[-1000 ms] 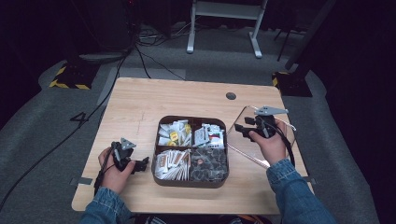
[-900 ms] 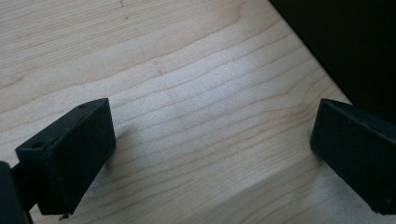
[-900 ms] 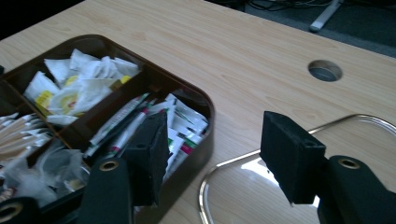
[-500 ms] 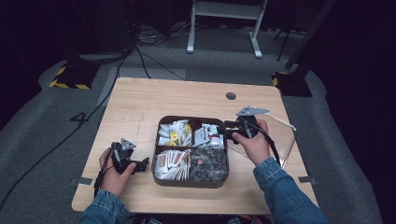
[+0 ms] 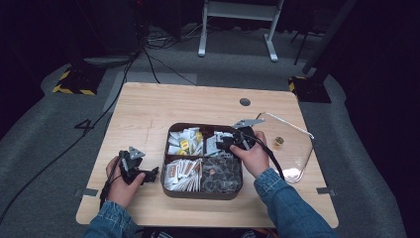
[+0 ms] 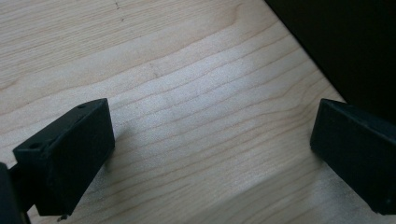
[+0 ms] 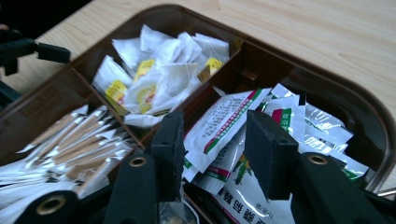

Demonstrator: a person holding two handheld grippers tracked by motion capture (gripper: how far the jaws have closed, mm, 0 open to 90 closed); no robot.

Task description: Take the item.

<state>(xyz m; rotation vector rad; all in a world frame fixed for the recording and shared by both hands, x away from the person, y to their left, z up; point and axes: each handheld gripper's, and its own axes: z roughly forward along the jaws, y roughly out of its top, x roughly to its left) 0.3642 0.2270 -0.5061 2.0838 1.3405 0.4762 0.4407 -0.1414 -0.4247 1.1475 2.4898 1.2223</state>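
Note:
A brown four-part tray (image 5: 200,195) sits mid-table. My right gripper (image 5: 224,143) hovers over its far right compartment, open, jaws either side of a white sachet with a red and green stripe (image 7: 219,122); whether they touch it I cannot tell. That compartment holds several printed sachets (image 7: 299,122). White tea bags with yellow tags (image 7: 156,77) fill the far left compartment, long paper sticks (image 7: 70,144) the near left, dark pods (image 5: 221,173) the near right. My left gripper (image 5: 147,175) rests on the table left of the tray, open (image 6: 210,154) over bare wood.
A clear plastic lid (image 5: 297,153) lies on the table right of the tray, with a small gold object (image 5: 279,141) under or on it. A round cable hole (image 5: 244,101) is in the table (image 5: 148,109) at the back. Cables run over the floor beyond.
My right gripper has moved left from above the clear lid to over the tray's far right compartment. The left gripper has stayed put.

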